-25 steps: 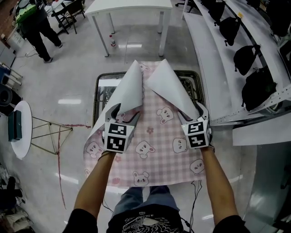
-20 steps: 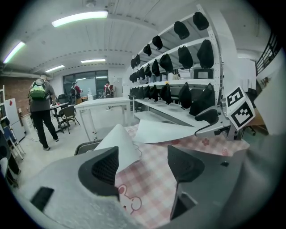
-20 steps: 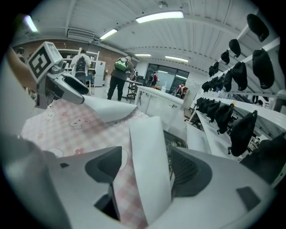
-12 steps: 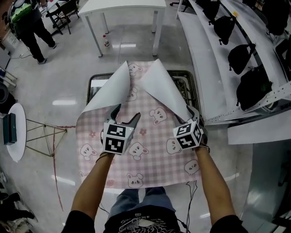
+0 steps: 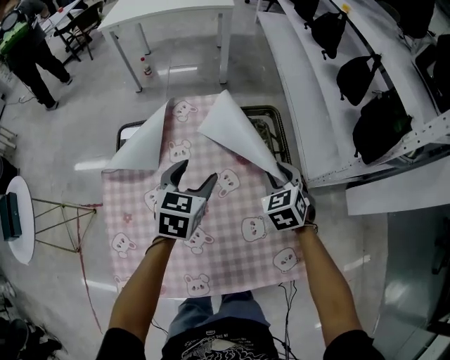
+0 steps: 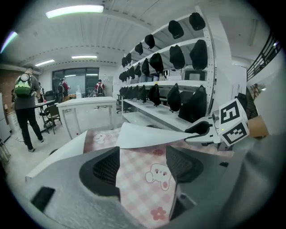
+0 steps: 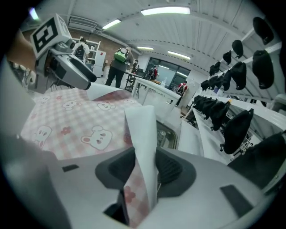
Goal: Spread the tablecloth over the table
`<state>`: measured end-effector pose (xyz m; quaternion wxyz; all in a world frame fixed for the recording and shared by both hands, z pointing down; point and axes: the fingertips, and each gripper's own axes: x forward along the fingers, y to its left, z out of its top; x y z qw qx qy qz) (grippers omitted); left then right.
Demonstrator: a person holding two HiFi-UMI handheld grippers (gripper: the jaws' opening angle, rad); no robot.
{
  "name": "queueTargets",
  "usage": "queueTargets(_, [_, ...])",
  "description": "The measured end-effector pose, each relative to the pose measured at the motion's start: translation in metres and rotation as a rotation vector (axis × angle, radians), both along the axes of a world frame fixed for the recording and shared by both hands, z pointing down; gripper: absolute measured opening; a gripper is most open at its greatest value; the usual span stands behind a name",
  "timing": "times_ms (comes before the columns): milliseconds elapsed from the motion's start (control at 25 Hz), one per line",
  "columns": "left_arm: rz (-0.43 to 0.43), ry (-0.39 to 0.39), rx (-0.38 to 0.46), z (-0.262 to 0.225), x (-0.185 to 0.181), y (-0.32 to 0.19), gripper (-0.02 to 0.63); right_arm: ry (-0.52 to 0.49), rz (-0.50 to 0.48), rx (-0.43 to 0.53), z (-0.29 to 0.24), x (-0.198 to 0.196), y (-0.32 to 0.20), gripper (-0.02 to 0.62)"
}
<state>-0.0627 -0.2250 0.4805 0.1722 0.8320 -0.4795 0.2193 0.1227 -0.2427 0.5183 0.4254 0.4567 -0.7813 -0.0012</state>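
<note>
A pink checked tablecloth (image 5: 211, 239) with bunny prints lies over a small dark-framed table (image 5: 279, 116). Its two far corners are folded back and show the white underside. The left flap (image 5: 140, 144) lies loose, away from my left gripper (image 5: 195, 172). That gripper hovers open over the cloth with nothing between its pads (image 6: 105, 170). My right gripper (image 5: 285, 171) is closing around the base of the right flap (image 5: 232, 126). A curled fold of cloth (image 7: 142, 156) stands between its jaws, not pinched flat.
White shelving with black bags (image 5: 365, 70) runs along the right. A white table (image 5: 169, 10) stands beyond, with a bottle (image 5: 146, 67) on the floor beside it. A person (image 5: 28, 49) walks at far left. A round side table (image 5: 17, 218) and a wire stand (image 5: 67, 218) sit at left.
The left flap has slipped from the left gripper and dropped outward to the left, so more of the cloth lies flat. Both grippers shifted slightly; the right flap still rises from the right gripper.
</note>
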Motion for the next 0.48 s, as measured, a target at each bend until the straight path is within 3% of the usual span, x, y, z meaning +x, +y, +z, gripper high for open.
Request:
queueTargets(320, [0.051,0.028,-0.018,-0.003,0.047,-0.024,0.301,-0.095,0.091,-0.020,-0.001,0.038,-0.022,0.086])
queueTargets(480, [0.062,0.020,-0.031,0.000,0.060,-0.033,0.301,-0.238,0.183,-0.074,0.008,0.056,-0.032,0.064])
